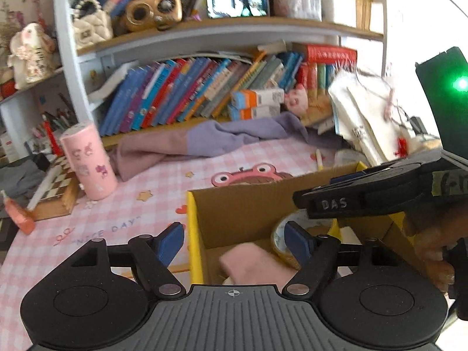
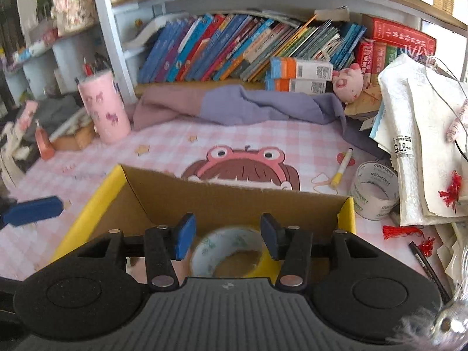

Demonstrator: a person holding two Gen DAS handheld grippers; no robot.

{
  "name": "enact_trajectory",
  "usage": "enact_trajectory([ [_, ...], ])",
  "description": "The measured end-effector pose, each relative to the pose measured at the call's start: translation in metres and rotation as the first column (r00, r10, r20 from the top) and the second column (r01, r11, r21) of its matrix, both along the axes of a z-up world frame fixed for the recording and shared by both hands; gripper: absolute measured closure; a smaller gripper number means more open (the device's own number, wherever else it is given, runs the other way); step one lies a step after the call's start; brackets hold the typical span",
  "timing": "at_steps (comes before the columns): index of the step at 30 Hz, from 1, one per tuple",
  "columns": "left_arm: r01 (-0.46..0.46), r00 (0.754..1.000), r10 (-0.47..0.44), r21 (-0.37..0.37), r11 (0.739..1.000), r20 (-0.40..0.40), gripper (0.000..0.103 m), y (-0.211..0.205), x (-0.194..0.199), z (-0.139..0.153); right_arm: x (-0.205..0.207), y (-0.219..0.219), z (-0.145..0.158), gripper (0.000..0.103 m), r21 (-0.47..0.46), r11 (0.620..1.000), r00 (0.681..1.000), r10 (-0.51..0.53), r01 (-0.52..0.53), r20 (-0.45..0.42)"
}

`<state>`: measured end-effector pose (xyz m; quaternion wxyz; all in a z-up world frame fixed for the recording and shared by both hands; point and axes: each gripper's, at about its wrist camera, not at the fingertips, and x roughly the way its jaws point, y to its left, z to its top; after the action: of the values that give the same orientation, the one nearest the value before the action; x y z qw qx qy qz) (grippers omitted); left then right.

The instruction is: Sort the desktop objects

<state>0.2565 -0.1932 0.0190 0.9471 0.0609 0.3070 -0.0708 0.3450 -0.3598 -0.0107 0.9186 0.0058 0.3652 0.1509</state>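
left claw: my left gripper [image 1: 235,244] is spread wide, holding nothing, over the cardboard box [image 1: 234,204]
right claw: right gripper [image 2: 226,235] also wide, nothing held, above the tape roll [image 2: 231,251] in the box
in box: also a pink thing [image 1: 251,266], cloth maybe, too blurry
still on mat: white tape roll [image 2: 376,190], yellow pen [image 2: 342,168]
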Motion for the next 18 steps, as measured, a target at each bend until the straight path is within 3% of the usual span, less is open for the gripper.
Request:
enact_trajectory([
  [10, -0.074, 0.988, 0.083, -0.076, 0.994, 0.129, 0.014, 0.040, -0.058, 0.032, -0.059, -0.005, 0.030, 0.051, 0.058, 0.995, 0.990, -0.083, 0.077, 0.117],
  [14, -0.096, 0.982, 0.105, -0.064, 0.993, 0.158, 0.010, 0.065, -0.088, 0.036, -0.092, -0.002, 0.038, 0.044, 0.081, 0.990, 0.981, -0.125, 0.114, 0.148],
  [18, -0.118, 0.978, 0.125, -0.051, 0.992, 0.168, 0.009, 0.088, -0.112, 0.035, -0.124, 0.008, 0.042, 0.044, 0.074, 0.988, 0.974, -0.149, 0.138, 0.168],
])
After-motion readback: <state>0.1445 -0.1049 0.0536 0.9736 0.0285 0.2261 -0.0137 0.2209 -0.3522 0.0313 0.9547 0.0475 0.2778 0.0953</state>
